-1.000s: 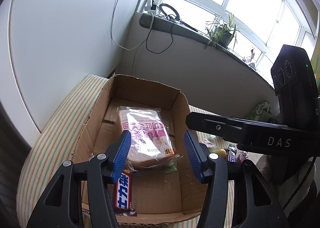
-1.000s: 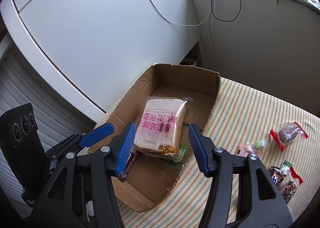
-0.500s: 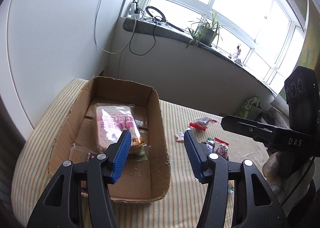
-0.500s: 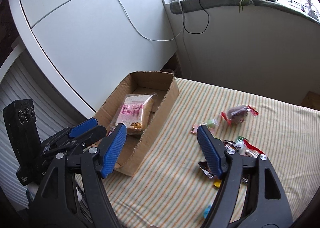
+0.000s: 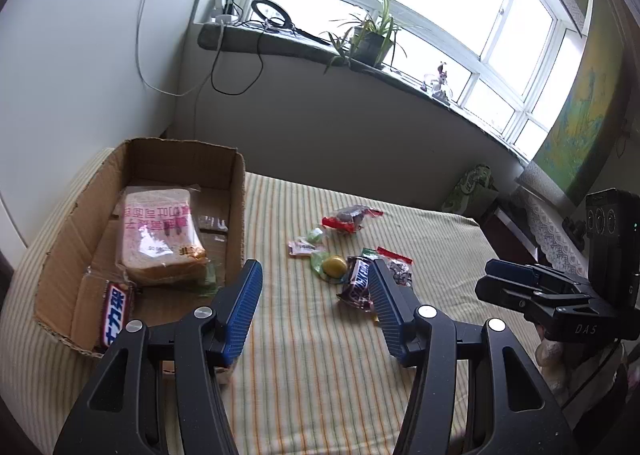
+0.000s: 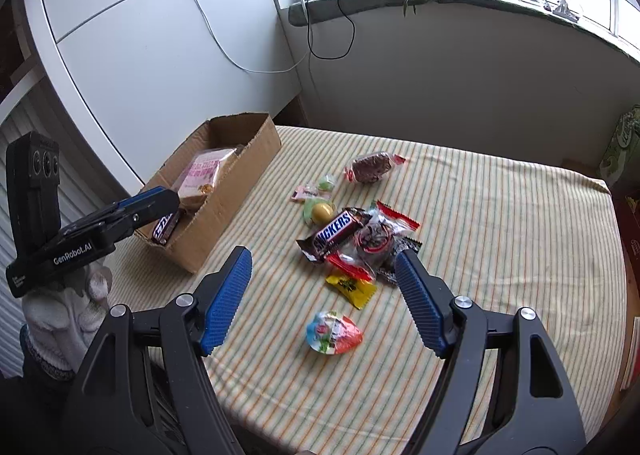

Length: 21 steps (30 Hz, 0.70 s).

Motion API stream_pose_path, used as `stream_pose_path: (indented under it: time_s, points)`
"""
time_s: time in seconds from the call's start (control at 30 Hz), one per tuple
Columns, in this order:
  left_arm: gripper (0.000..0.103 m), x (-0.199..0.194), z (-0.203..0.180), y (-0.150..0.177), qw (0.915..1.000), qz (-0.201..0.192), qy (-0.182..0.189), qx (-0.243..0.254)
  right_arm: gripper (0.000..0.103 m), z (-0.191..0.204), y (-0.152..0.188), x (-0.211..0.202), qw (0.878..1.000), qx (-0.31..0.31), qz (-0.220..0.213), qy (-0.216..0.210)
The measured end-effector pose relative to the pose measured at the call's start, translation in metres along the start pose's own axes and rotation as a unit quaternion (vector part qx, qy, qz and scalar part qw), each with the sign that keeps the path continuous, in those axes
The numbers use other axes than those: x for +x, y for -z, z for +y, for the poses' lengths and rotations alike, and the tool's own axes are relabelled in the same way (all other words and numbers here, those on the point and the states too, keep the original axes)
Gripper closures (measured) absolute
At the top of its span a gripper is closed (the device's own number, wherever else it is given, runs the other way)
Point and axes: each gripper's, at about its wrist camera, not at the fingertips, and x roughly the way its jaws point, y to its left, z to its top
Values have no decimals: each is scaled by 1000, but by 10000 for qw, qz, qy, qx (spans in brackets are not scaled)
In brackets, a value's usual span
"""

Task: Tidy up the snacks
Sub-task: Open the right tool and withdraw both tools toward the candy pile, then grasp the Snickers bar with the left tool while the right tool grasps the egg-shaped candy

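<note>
the left gripper (image 5: 314, 295) tips down over the striped tablecloth (image 5: 320, 367), just beside the cardboard box (image 5: 238, 215). its fingers are apart with nothing between them. the right gripper (image 6: 322, 279) also tips down, over the loose snacks. its fingers are wide apart and hold nothing; they have just been opening. a gloved hand (image 6: 60, 311) holds the left gripper from below.

in the box lie a bagged bread slice (image 5: 158, 231) and a candy bar (image 5: 116, 309). out on the cloth, well apart from the box, sit a snickers bar (image 6: 334, 235), a yellow packet (image 6: 354, 287) and a colourful egg (image 6: 334, 333).
</note>
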Motion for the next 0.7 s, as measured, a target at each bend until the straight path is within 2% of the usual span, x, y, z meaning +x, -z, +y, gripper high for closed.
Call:
stream_pose_path:
  time_s: [0.43,0.5,0.57,0.7]
  points:
    - [49,42,-38,15,9978,534,245,306,26,-4,49,20,9989,-246,331,-215]
    - [50,49,-42,17,9971,607,275,355,31,-5,53,25,9985,-258,380,-288]
    - [59,57,-47,18,9962,706,337,374,41,-5,55,31,9979,-278,460,-348]
    - [66,74,-52,17,9948,841,364,436,45,-5,59,41,9972,-313,533,-411]
